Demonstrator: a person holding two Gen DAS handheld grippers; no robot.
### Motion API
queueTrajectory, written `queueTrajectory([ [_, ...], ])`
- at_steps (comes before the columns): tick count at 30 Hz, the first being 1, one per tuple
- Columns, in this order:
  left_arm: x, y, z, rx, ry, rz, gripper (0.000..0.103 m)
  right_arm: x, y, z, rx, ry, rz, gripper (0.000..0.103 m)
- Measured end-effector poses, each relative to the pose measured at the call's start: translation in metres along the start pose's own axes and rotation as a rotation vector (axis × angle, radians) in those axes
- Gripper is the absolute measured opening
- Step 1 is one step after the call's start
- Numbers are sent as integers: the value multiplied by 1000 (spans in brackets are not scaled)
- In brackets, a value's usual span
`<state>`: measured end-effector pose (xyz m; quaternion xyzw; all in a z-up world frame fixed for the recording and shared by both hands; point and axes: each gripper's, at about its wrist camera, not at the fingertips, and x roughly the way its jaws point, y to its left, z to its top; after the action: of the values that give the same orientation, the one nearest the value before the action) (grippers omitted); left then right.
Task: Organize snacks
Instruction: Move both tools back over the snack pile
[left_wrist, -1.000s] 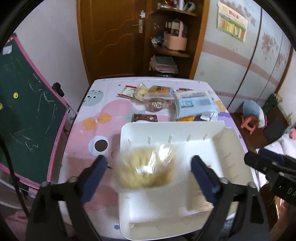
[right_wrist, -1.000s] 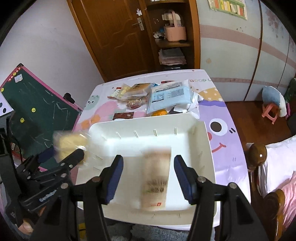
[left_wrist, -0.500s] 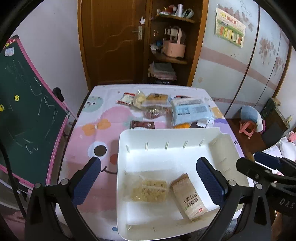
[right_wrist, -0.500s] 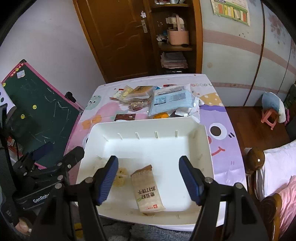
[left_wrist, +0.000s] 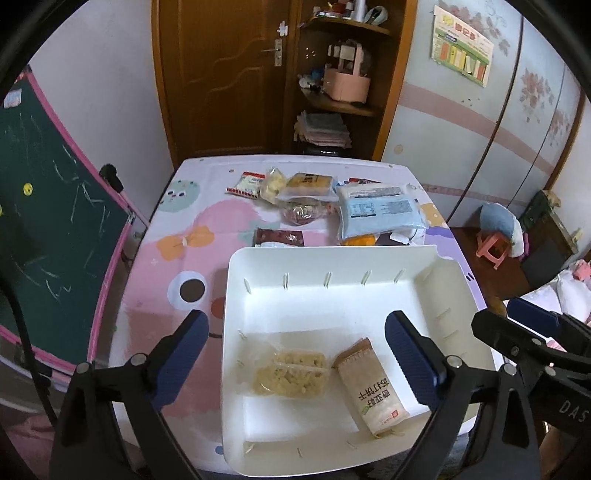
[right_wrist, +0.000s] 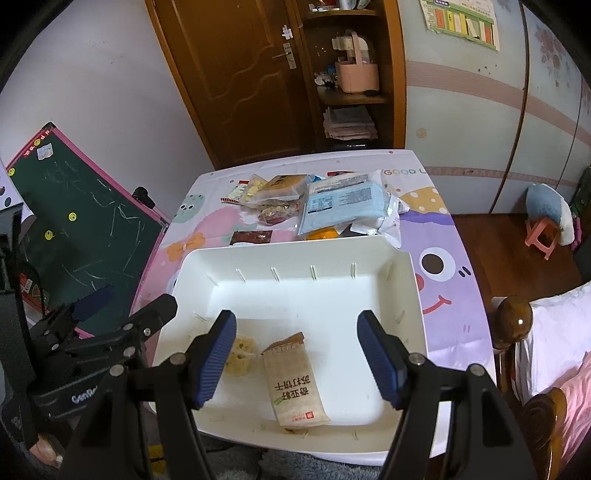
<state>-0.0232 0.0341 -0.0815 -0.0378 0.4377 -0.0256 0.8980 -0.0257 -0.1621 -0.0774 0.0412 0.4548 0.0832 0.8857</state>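
1. Both tools are empty with jaws spread wide: left gripper (left_wrist: 293, 354) and right gripper (right_wrist: 297, 358) hang over the near end of the white plastic bin (left_wrist: 332, 266).
2. In the bin: a clear-wrapped pale crumbly cake (left_wrist: 291, 373) flat on the floor, and just beside it to the right a tan paper-look cracker pack with dark print (left_wrist: 371, 384). I can't tell if they touch.
3. Left to sort, in a cluster at the far end of the cartoon-print tablecloth (left_wrist: 170, 236): a big pale-blue soft pack (left_wrist: 378, 212), a clear pouch of reddish snacks (left_wrist: 303, 214), a dark brown flat sachet (left_wrist: 279, 237), a clear-wrapped yellow-brown cake (left_wrist: 308, 184), a small bag of pale yellow pieces (left_wrist: 272, 182), a red-and-white sachet (left_wrist: 246, 184), and something orange (left_wrist: 358, 240) half hidden behind the bin wall.
4. Handling, my read: all light, film is slick. Cakes and crackers will crush, so pinch a sealed edge or across the short side, lightly. The blue pack looks limp and will sag, so grab mid-edge.
5. The brown sachet lies flat; I'd expect the fingers to need a lifted edge to get under it.
6. In the way: the far bin wall sits just in front of the sachet and the orange item, so reach over it. The pile overlaps; pulling one may drag its neighbours.
7. Green chalkboard (left_wrist: 44, 206) leans off the left side, clear of the path.
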Motion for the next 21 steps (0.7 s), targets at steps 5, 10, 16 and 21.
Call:
queueTrajectory([
  [5, 1, 6, 0, -39, -6, -10, 96, 1, 0, 0, 5, 2, 3, 69],
  [10, 1, 6, 1, -47, -22, -8, 96, -1, -1, 0, 9, -12, 10, 68],
  [16, -16, 1, 13, -2, -139, 12, 96, 1, -6, 7, 19, -34, 8, 68],
  [21, -35, 3, 32, 22, -251, 10, 96, -15, 0, 24, -53, -143, -39, 68],
])
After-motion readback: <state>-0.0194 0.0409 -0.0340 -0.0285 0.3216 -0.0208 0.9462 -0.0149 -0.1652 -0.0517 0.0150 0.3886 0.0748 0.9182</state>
